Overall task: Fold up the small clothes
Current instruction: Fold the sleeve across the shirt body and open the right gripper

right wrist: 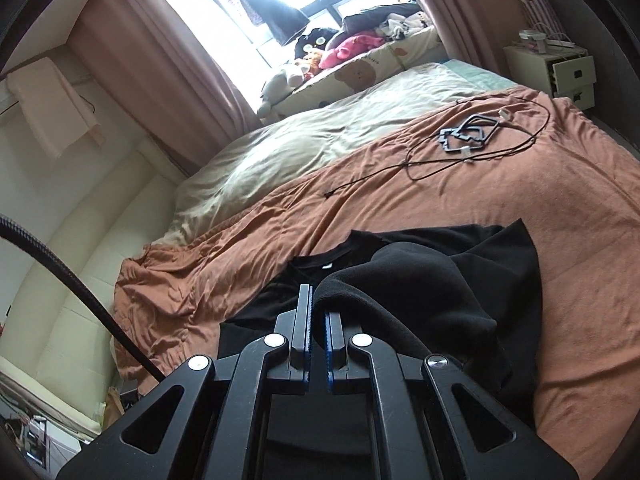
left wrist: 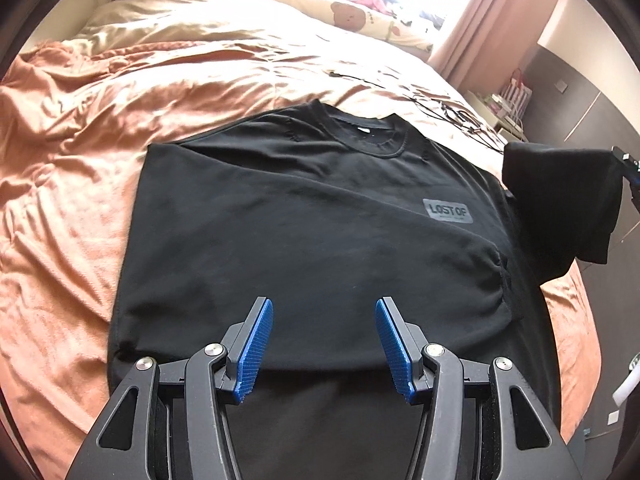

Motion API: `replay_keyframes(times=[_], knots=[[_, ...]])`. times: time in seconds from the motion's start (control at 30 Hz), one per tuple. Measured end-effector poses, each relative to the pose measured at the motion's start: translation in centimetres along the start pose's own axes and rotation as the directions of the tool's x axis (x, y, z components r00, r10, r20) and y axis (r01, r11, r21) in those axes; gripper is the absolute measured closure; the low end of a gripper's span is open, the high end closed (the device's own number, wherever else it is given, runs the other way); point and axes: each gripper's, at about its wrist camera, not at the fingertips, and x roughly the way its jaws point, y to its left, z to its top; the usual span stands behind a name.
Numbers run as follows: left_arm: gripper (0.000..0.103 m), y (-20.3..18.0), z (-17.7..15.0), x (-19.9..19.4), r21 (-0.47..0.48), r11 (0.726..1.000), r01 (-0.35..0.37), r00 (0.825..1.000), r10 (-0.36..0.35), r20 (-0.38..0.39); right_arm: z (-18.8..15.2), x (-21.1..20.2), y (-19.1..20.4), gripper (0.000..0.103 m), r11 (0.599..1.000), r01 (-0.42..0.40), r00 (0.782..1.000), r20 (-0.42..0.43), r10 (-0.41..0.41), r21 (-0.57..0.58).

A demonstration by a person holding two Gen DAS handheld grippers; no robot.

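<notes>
Left gripper (left wrist: 324, 344): we see its 2 blue pads spread apart, nothing between them, above the lower part of the shirt.
Right gripper (right wrist: 318, 332): we see it clenched on a sleeve (right wrist: 400, 280), which is lifted off the bed.
Black T-shirt (left wrist: 304, 216): it lies flat on the orange blanket (left wrist: 72, 184), collar at the far side, grey label on the chest.
Cables (right wrist: 472, 140): farther on the blanket, apart from the shirt.
Window sill: we see plush toys (right wrist: 320, 56) there.
</notes>
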Motion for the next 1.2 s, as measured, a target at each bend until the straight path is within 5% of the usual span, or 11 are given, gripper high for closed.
replay_keyframes(times=[0.27, 0.47, 0.5, 0.57, 0.6, 0.63, 0.77, 1.03, 1.2], knots=[[0.047, 1.9, -0.4, -0.3, -0.020, 1.000, -0.012, 1.000, 0.012, 0.003, -3.2, 7.4, 0.7, 0.101, 0.999, -0.039, 0.990, -0.134, 0.036, -0.017], [0.047, 2.4, -0.8, -0.3, -0.017, 1.000, -0.023, 1.000, 0.023, -0.009, -6.7, 12.5, -1.3, 0.099, 0.998, -0.040, 0.948, -0.313, 0.055, 0.056], [0.047, 2.5, -0.8, -0.3, -0.014, 1.000, -0.025, 1.000, 0.025, -0.009, -6.9, 12.8, -1.5, 0.093, 0.998, -0.041, 0.946, -0.320, 0.057, 0.055], [0.047, 2.5, -0.8, -0.2, -0.012, 0.999, -0.030, 1.000, 0.030, -0.010, -7.2, 13.4, -2.0, 0.061, 0.996, -0.060, 0.938, -0.336, 0.079, 0.066], [0.047, 2.5, -0.8, -0.1, -0.013, 0.999, -0.031, 0.999, 0.031, -0.012, -7.4, 13.6, -2.2, 0.031, 0.995, -0.068, 0.938, -0.336, 0.089, 0.073], [0.047, 2.5, -0.8, -0.1, -0.014, 0.999, -0.031, 0.999, 0.031, -0.014, -7.4, 13.5, -2.4, 0.026, 0.994, -0.079, 0.938, -0.331, 0.100, 0.076], [0.047, 2.0, -0.7, -0.1, -0.003, 0.999, -0.034, 0.999, 0.034, -0.017, -7.5, 12.7, -3.9, 0.026, 0.991, -0.101, 0.940, -0.319, 0.125, 0.089], [0.047, -0.8, -0.2, -0.2, 0.053, 0.998, -0.045, 0.999, 0.047, -0.023, -6.9, 8.4, -12.1, 0.026, 0.982, -0.047, 0.987, -0.142, 0.074, 0.183], [0.047, -4.1, 0.4, 0.2, 0.103, 0.994, -0.039, 0.999, 0.041, -0.021, -6.9, 7.8, -17.1, 0.026, 0.971, -0.030, 0.998, -0.054, 0.044, 0.237]])
